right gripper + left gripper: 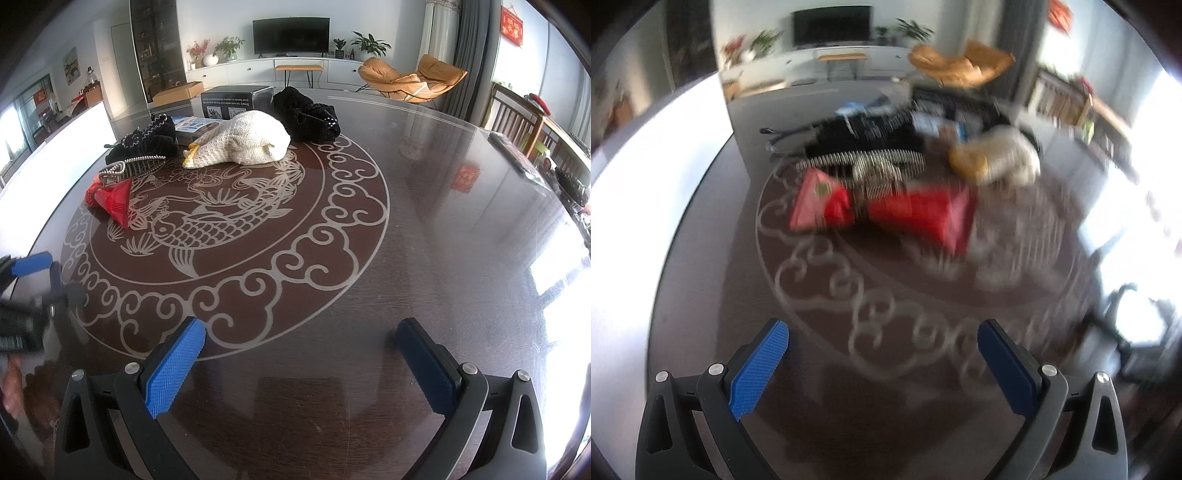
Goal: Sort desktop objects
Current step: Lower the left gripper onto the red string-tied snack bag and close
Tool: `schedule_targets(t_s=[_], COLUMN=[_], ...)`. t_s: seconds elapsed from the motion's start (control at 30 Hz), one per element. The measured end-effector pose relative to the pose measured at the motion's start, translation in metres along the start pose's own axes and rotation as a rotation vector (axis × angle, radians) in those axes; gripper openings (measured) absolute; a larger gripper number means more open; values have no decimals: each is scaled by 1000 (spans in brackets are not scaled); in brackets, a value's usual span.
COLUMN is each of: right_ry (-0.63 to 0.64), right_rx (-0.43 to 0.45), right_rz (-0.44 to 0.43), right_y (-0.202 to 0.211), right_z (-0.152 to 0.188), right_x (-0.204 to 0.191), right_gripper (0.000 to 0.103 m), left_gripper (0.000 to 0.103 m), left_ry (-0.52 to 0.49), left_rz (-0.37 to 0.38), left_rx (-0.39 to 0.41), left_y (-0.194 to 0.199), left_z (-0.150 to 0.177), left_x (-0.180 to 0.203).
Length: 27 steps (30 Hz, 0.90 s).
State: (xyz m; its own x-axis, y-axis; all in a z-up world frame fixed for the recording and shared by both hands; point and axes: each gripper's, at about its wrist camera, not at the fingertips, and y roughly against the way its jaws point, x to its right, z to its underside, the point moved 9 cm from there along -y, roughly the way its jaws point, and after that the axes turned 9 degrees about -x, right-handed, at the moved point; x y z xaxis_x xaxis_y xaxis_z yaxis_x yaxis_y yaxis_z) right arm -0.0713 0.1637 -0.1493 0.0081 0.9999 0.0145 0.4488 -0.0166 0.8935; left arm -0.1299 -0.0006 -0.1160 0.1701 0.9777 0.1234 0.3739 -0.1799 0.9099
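Note:
A red bow clip [109,199] lies on the dark round table [424,221], with a silver comb clip [129,166] beside it and a black fabric piece [147,140] behind. A cream knitted item [243,142] and a black scrunchie [306,114] lie further back. In the blurred left wrist view the red bow [886,210] lies ahead, with the comb clip [864,162] and the cream item [997,155] behind it. My left gripper [882,365] is open and empty; it also shows in the right wrist view [29,280]. My right gripper [299,362] is open and empty above the table.
A dark box [232,99] and a blue-white booklet [192,123] sit at the table's far side. A dark flat object [517,158] lies near the right edge by a wooden chair [517,114]. An orange lounge chair [410,79] stands beyond.

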Motion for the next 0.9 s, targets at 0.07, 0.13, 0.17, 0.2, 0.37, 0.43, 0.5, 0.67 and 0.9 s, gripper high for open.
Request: schedule_targets(t_s=[0.07, 0.13, 0.17, 0.2, 0.37, 0.43, 0.5, 0.67, 0.9], right_ry=[0, 0, 0, 0, -8, -8, -8, -8, -8], right_rx=[0, 0, 0, 0, -2, -2, -2, -2, -2], right_rz=[0, 0, 0, 0, 4, 4, 4, 4, 4], right_y=[0, 0, 0, 0, 0, 0, 0, 0, 0], right_z=[0, 0, 0, 0, 0, 0, 0, 0, 0], right_x=[0, 0, 0, 0, 0, 0, 0, 0, 0], right_gripper=[103, 103, 103, 103, 103, 103, 103, 103, 103], left_gripper=[103, 103, 103, 103, 103, 103, 103, 103, 103], left_ry=[88, 156, 177, 191, 183, 162, 145, 116, 60], left_rz=[13, -29, -45, -57, -137, -154, -157, -176, -145], left_rx=[36, 59, 55, 45, -16, -27, -37, -2, 3], left_y=[8, 8, 4, -1, -31, -33, -33, -15, -25], left_z=[-27, -56, -66, -74, -85, -73, -58, -24, -42], left_x=[-4, -8, -8, -8, -10, -18, -28, -65, -59])
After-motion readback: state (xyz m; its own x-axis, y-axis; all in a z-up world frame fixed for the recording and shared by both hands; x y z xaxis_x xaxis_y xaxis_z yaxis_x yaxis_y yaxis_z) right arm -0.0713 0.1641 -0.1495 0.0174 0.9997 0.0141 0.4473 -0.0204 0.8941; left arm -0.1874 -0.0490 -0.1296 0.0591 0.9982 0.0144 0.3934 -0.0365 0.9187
